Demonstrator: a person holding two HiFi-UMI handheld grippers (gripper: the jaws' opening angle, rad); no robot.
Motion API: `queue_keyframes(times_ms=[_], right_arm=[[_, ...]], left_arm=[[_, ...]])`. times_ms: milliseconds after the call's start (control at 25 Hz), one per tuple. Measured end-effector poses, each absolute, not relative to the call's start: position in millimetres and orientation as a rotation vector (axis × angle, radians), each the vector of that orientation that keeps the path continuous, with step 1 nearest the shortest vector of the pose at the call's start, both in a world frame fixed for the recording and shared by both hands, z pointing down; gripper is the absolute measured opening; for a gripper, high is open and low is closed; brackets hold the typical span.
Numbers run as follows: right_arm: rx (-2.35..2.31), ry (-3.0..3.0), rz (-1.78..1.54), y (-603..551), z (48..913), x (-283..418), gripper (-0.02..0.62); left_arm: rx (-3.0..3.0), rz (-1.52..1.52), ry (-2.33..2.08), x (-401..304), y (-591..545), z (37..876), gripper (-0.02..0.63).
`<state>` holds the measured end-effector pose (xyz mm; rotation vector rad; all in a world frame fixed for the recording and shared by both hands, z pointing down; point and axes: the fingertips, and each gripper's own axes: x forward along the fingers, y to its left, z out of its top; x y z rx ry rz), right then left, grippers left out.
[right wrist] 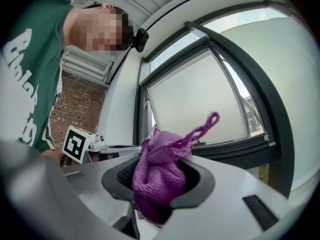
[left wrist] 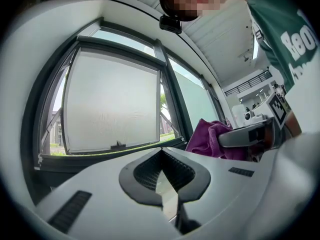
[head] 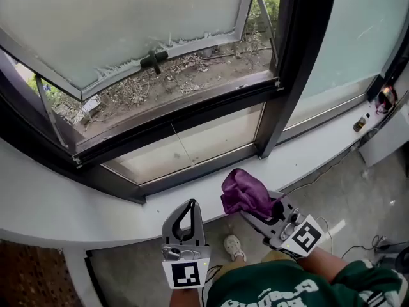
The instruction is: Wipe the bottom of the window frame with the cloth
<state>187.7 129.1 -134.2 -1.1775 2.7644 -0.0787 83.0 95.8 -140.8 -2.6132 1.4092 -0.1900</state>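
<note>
The dark window frame runs slantwise across the head view. Its frosted sash is swung outward above the bottom rail. A white sill curves along just below the frame on the room side, and dry twigs and leaf litter lie beyond the frame outside.

Both tools hover below the frame, over the sill's inner edge and apart from the rail. The right gripper points up and to the left towards the frame's upright post. Its fingers pinch a purple cloth, bunched into a lump whose long axis follows the fingers towards the frame. The cloth is clear of the rail and the sill. The left gripper stands just left of it, aimed straight up at the frame, with its fingers pressed together at the tips and nothing between them.

Only the right gripper view shows the knitted cloth filling the gap between the pads, with a thin hanging loop sticking up from its top towards the sash. It also shows the left tool's marker cube. The left gripper view shows its own closed tips and, to their right, the cloth from the side. Only the head view shows the litter outside the frame.
</note>
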Motion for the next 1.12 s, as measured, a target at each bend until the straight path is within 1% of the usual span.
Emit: queue_keyframes(times_ms=[240,560,760,1120], right_arm=[[-1.198,2.766,-0.048,102.6,-131.3,182.2,0.153],[-1.215,2.730,-0.047,97.2,-134.9,189.9,0.153],[-1.216,2.753,-0.048,95.2,-121.6,195.1,0.153],[-1.073,2.751,-0.131,78.7,-104.9,189.3,0.153]], left_arm=[[-2.622,-0.186,1.399,74.7,63.4,-130.5,0.006],[-2.647,-0.180,1.428,77.3,54.2,-124.9,0.006],[-2.602,-0.179,1.466,78.2,48.9,-125.9,0.006],[-2.592,-0.255,1.565,80.6,37.0,-95.9,0.006]])
